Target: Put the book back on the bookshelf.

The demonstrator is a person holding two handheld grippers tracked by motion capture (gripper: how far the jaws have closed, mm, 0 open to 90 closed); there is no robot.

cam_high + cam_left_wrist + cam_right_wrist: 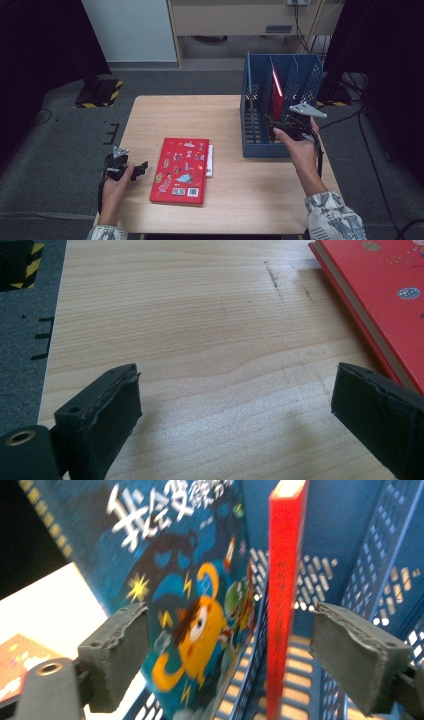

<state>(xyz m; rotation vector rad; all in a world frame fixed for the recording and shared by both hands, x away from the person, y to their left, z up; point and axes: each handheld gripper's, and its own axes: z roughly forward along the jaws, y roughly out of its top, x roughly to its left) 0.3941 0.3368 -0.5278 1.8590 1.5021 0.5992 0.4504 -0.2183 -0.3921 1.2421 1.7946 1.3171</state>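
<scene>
Where divider hides it, red book (275, 89) half-seen

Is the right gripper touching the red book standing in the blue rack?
Apart. In the right gripper view the right gripper has its jaws spread wide, and the red book stands upright in the blue rack with clear gaps to both pads.
</scene>
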